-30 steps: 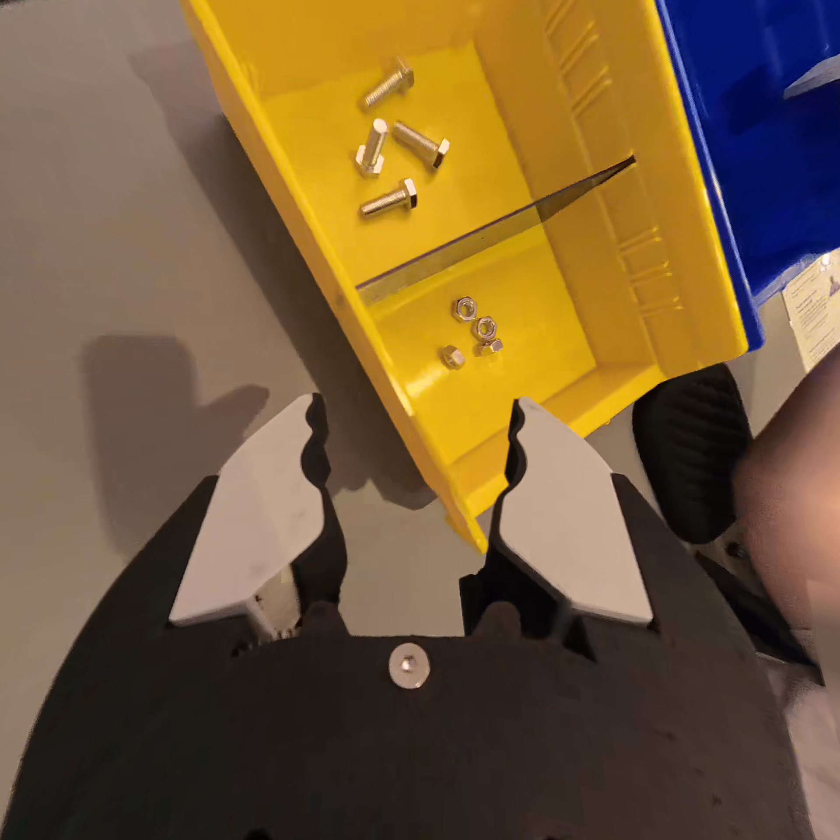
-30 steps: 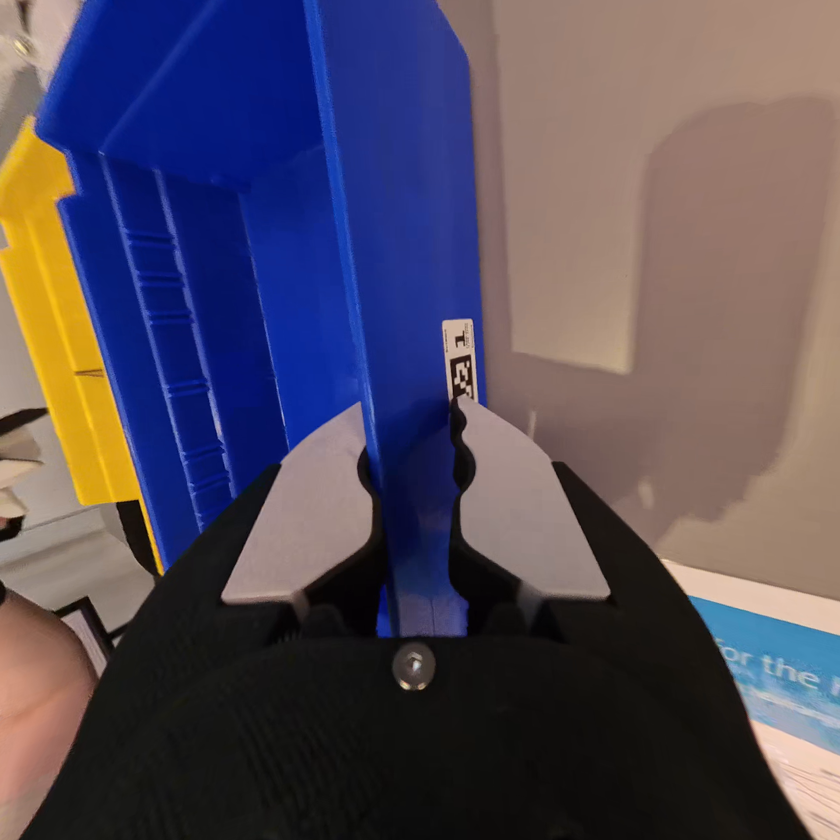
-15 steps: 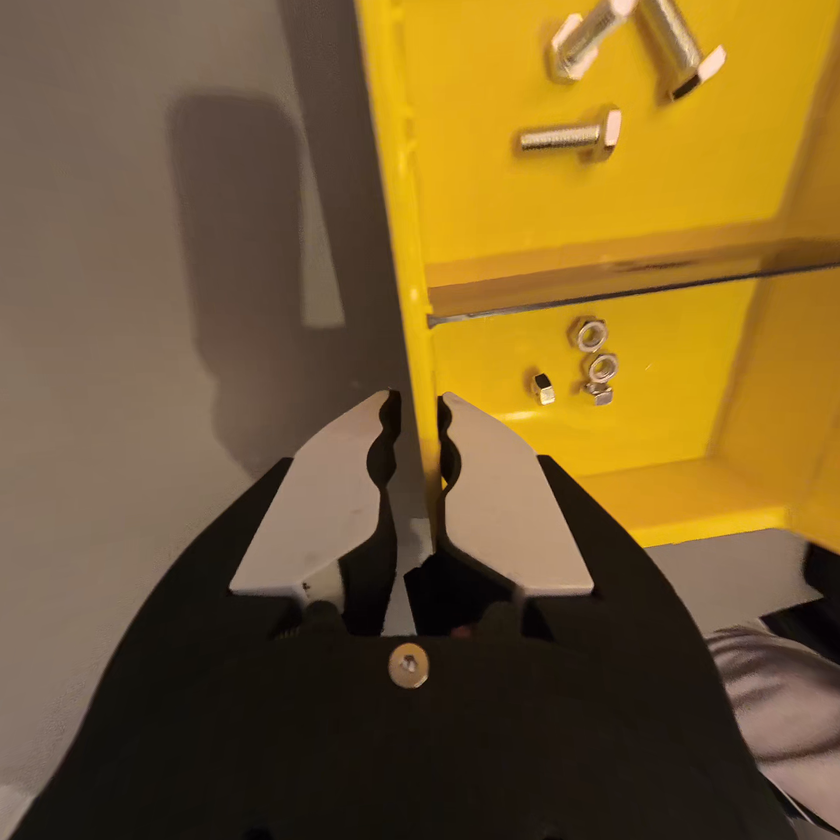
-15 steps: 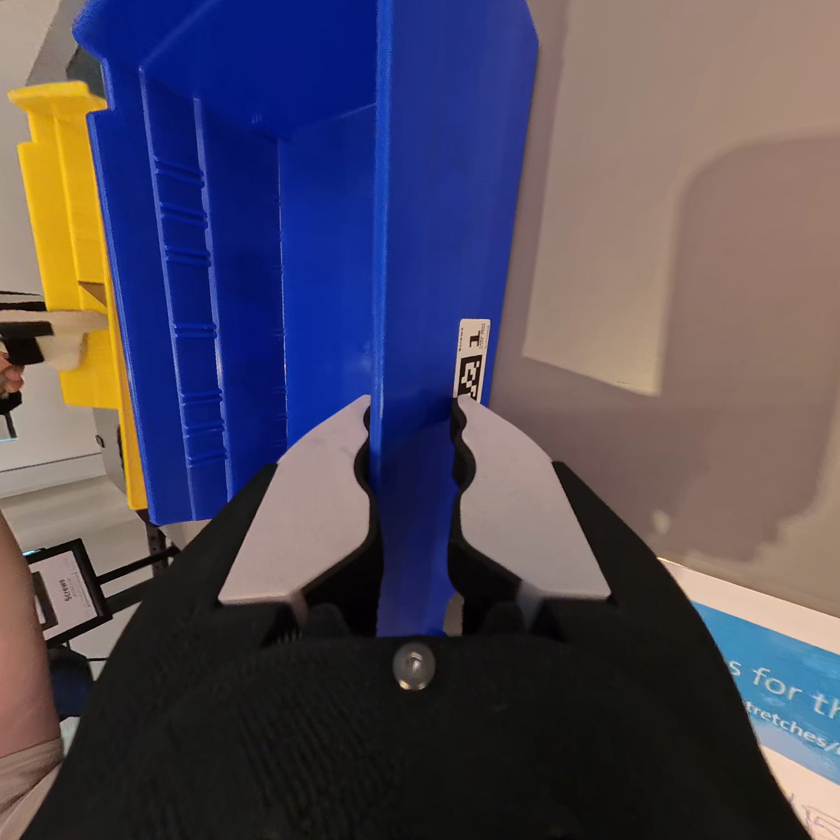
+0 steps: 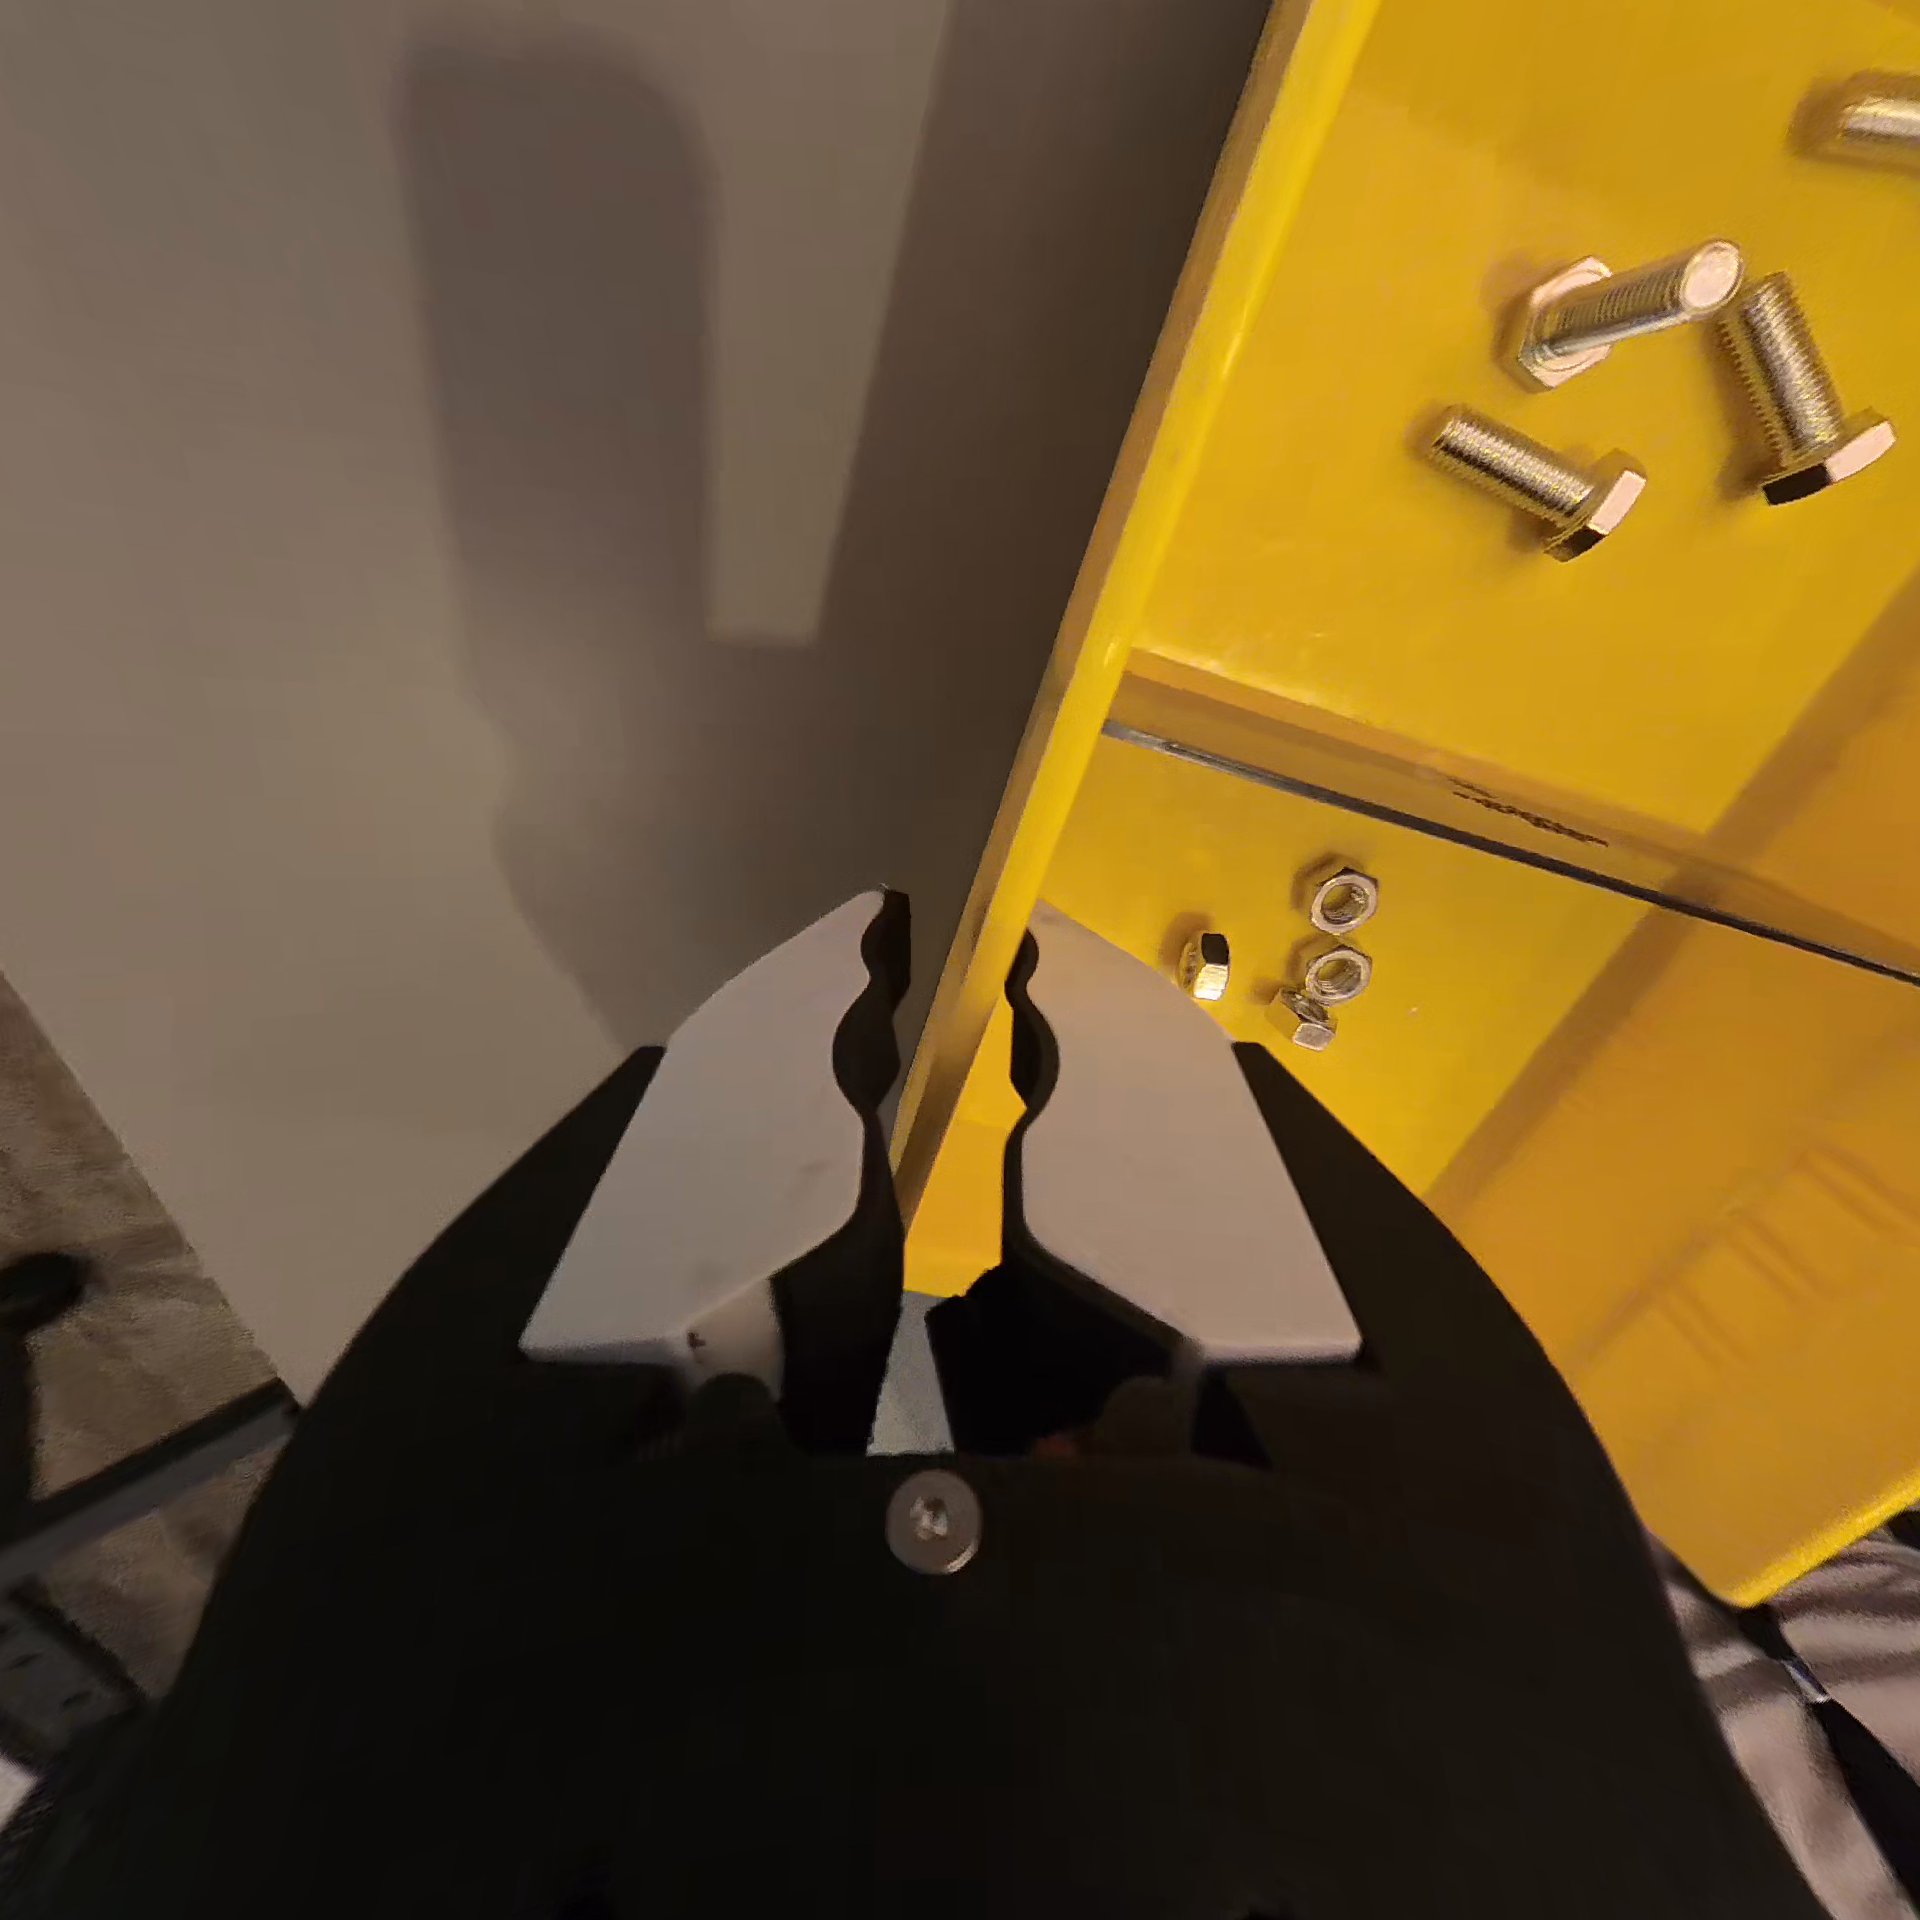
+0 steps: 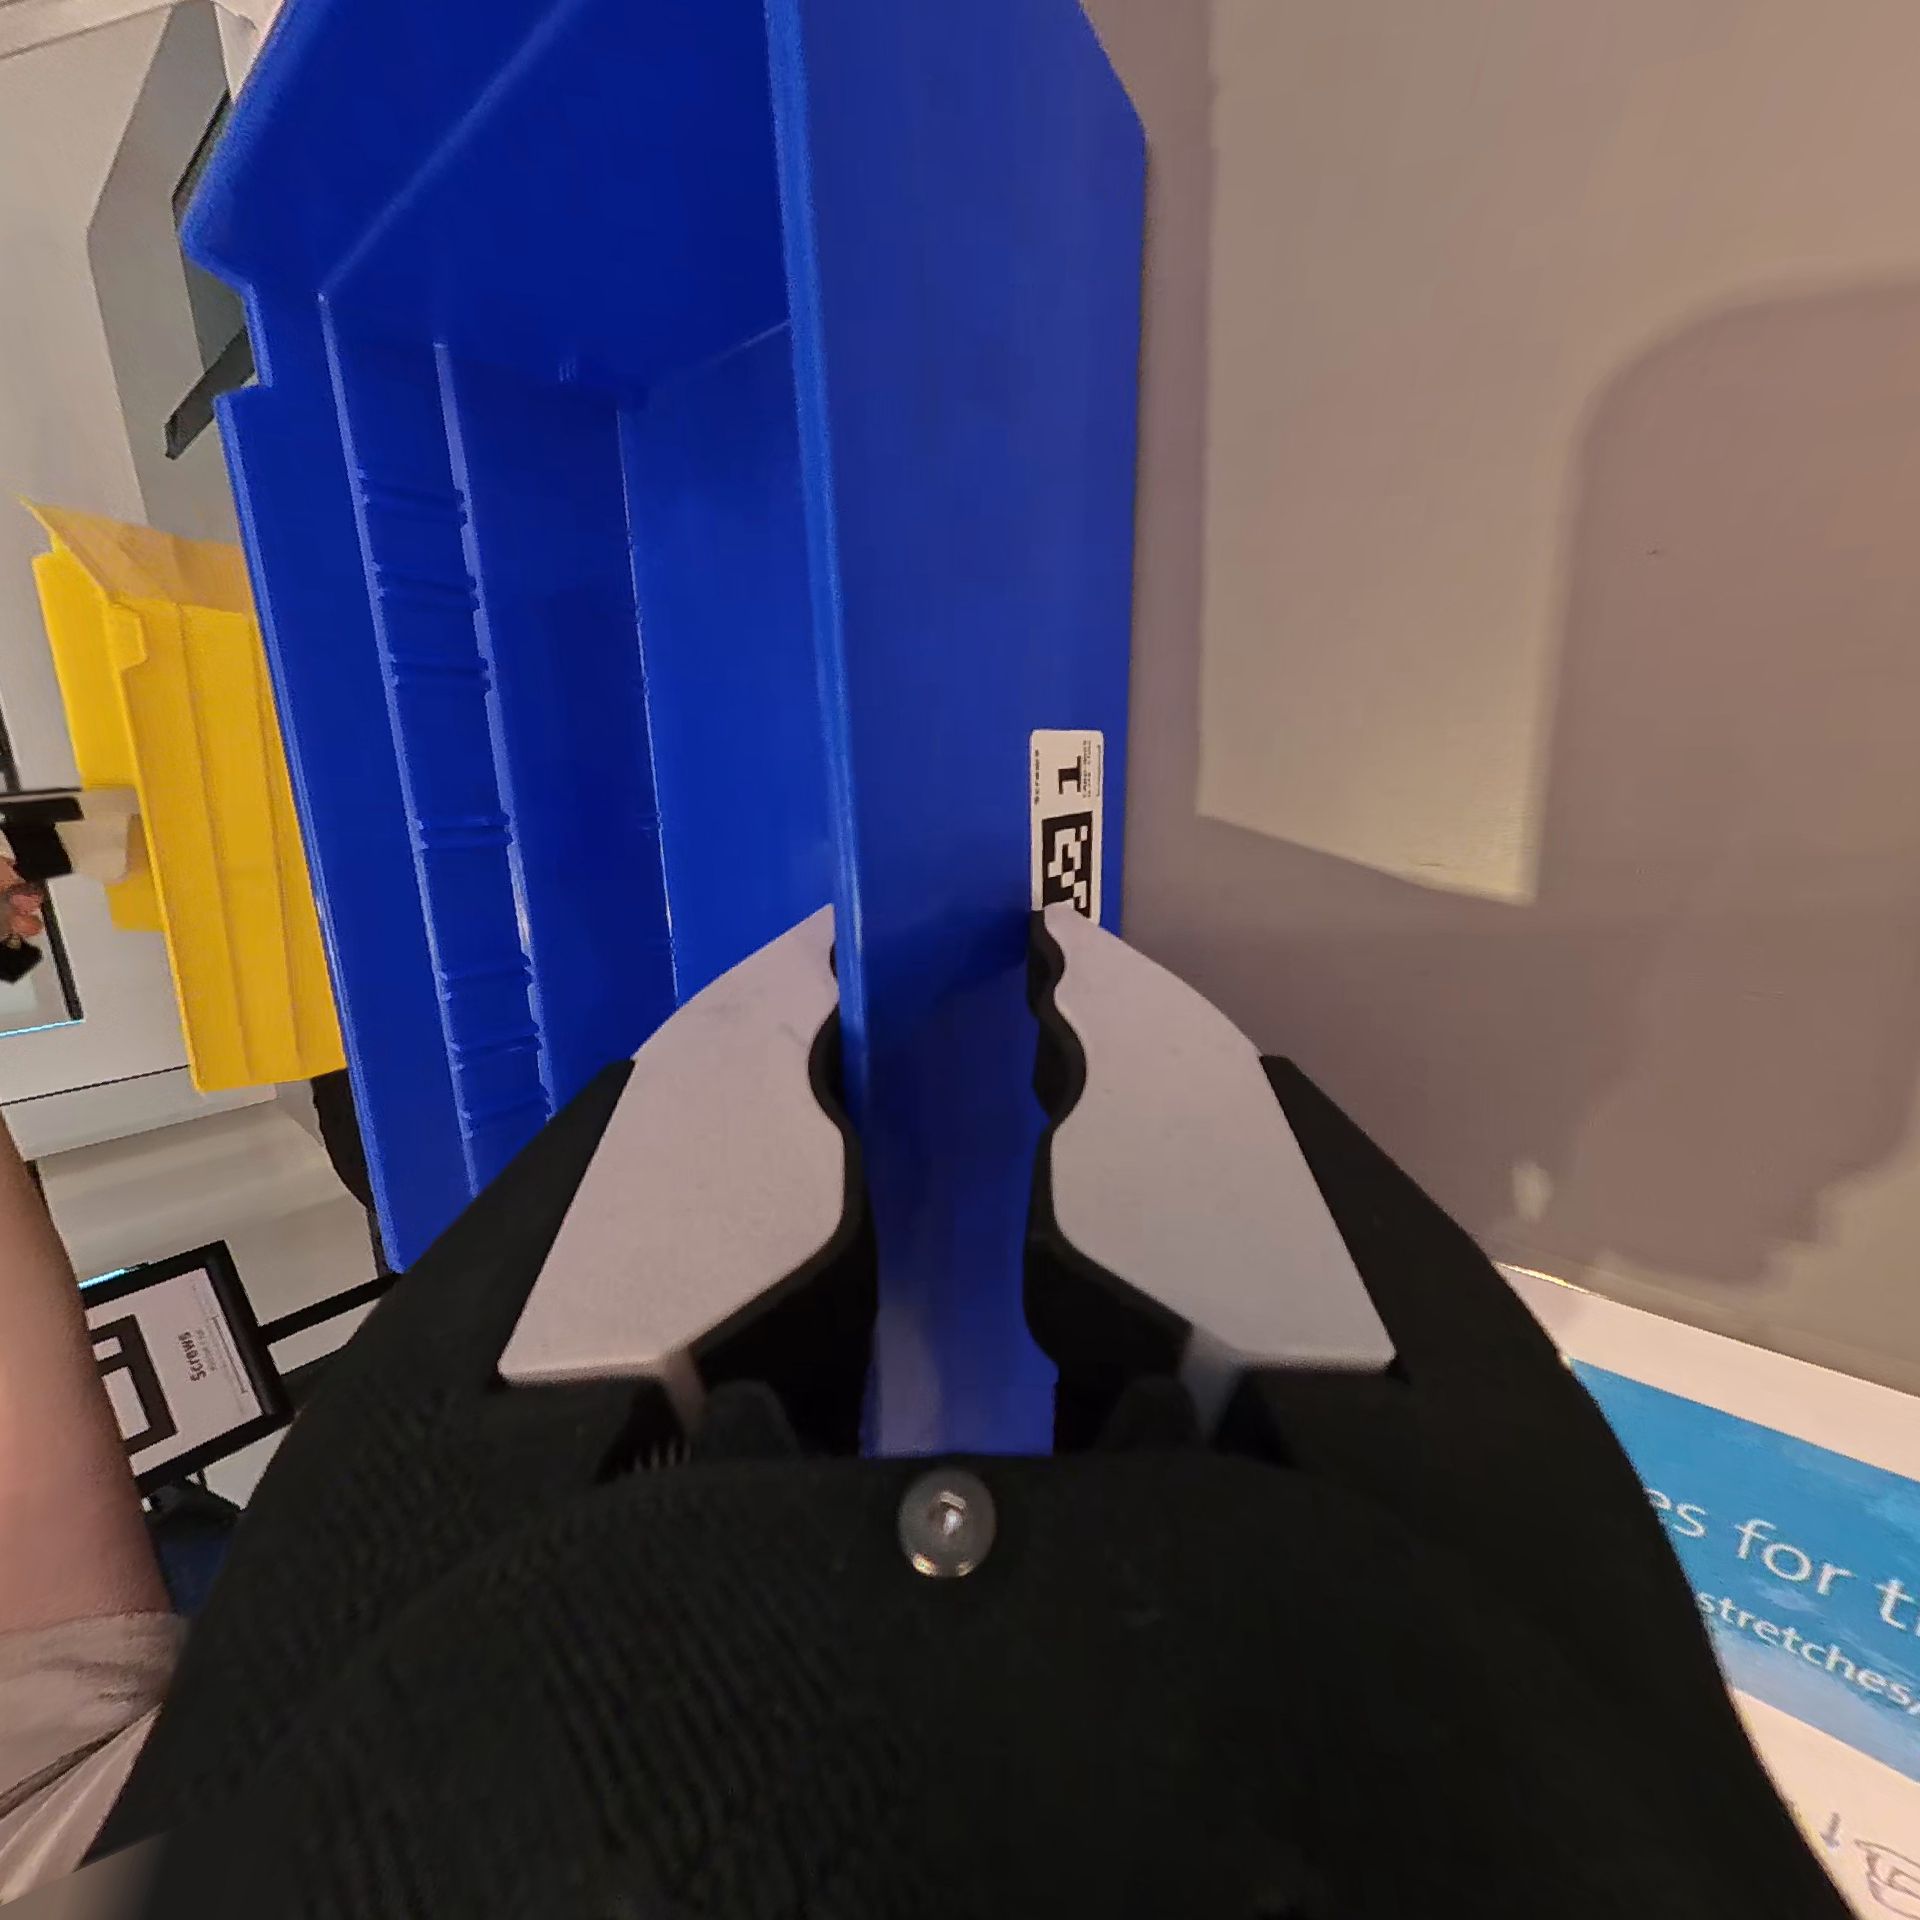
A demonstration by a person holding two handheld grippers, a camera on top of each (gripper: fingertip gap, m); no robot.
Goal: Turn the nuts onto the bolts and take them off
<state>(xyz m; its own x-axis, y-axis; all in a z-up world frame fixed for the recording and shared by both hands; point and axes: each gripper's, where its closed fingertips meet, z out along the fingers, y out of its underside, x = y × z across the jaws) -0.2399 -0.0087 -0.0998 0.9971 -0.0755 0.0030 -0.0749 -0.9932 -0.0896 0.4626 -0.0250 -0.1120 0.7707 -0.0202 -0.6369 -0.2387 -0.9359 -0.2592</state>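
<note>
Your left hand-held gripper (image 5: pixel 961 971) clamps the yellow bin (image 5: pixel 1049 862) wall; the right (image 6: pixel 935 961) grips the blue bin (image 6: pixel 935 520). Bolts (image 5: pixel 1527 478) lie at 1 o'clock, nuts (image 5: pixel 1340 935) just beyond the fingertips. Keep both bins level.

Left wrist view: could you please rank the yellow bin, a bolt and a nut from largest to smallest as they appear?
1. Yellow bin, by far the largest.
2. Bolt.
3. Nut, smallest, though it lies nearer the camera than the bolt.
</note>
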